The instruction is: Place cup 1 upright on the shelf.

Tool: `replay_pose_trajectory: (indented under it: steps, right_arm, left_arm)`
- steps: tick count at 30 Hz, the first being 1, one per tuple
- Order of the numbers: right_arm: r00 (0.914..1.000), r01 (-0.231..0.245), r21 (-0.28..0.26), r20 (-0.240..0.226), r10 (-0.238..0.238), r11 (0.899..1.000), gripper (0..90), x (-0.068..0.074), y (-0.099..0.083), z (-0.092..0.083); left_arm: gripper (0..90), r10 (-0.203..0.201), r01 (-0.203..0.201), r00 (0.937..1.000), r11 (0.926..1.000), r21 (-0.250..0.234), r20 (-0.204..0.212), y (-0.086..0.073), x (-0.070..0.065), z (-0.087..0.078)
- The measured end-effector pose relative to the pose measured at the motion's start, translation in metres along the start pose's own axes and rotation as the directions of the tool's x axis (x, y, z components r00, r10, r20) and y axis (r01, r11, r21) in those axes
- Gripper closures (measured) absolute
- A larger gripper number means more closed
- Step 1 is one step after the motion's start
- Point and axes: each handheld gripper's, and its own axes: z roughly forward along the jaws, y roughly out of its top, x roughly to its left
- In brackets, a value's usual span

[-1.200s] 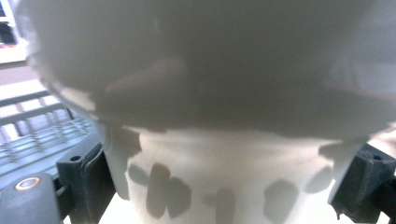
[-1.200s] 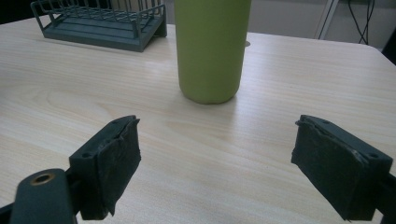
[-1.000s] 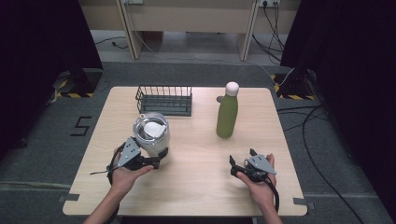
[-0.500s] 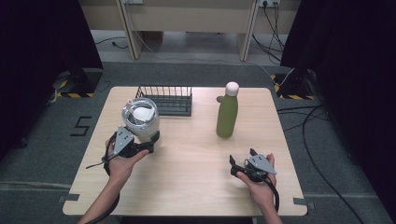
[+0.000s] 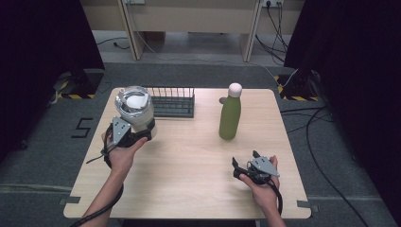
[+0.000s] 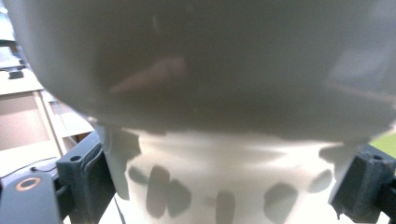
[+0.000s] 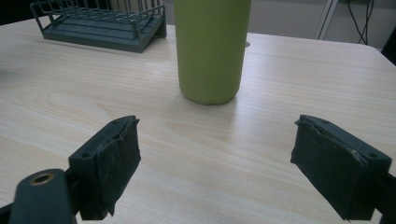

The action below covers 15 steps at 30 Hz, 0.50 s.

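My left gripper [image 5: 139, 129] is shut on the lower part of a round white and clear vessel [image 5: 134, 105], holding it upright over the table's far left, beside the rack's left end. In the left gripper view the vessel [image 6: 219, 140] sits pressed between both jaws, its white base low and its bulging body above. A green bottle [image 5: 230, 118] with a pale cap stands upright right of centre. My right gripper [image 5: 244, 159] rests near the front right edge, open and empty, and looks at the bottle [image 7: 212, 46] from a short way off.
A dark wire rack [image 5: 172, 101] stands at the table's far edge, left of the bottle, and it appears as the rack [image 7: 100, 23] in the right gripper view. Bare wooden tabletop [image 5: 189, 156] lies between the two hands. Cables run over the floor at right.
My left gripper has carried the vessel away from the person and a little left, up beside the rack's left end. The right gripper has stayed put.
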Motion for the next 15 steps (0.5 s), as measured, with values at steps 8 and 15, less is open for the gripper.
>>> replay_pose_trajectory:
  steps: [8, 15]
  right_arm:
    - [1.0, -0.003, 0.001, 0.002, 0.003, 1.0, 14.8, 0.0, 0.0, 0.0]
    - [1.0, -0.005, -0.004, 0.007, 0.005, 1.0, 14.8, -0.001, -0.001, 0.0]
  left_arm:
    - [10.3, -0.003, 0.003, 0.9987, 1.0, -0.002, -0.05, 0.004, 0.008, 0.011]
    - [10.3, 0.002, -0.003, 0.9975, 0.9999, -0.01, -0.071, 0.009, 0.014, 0.022]
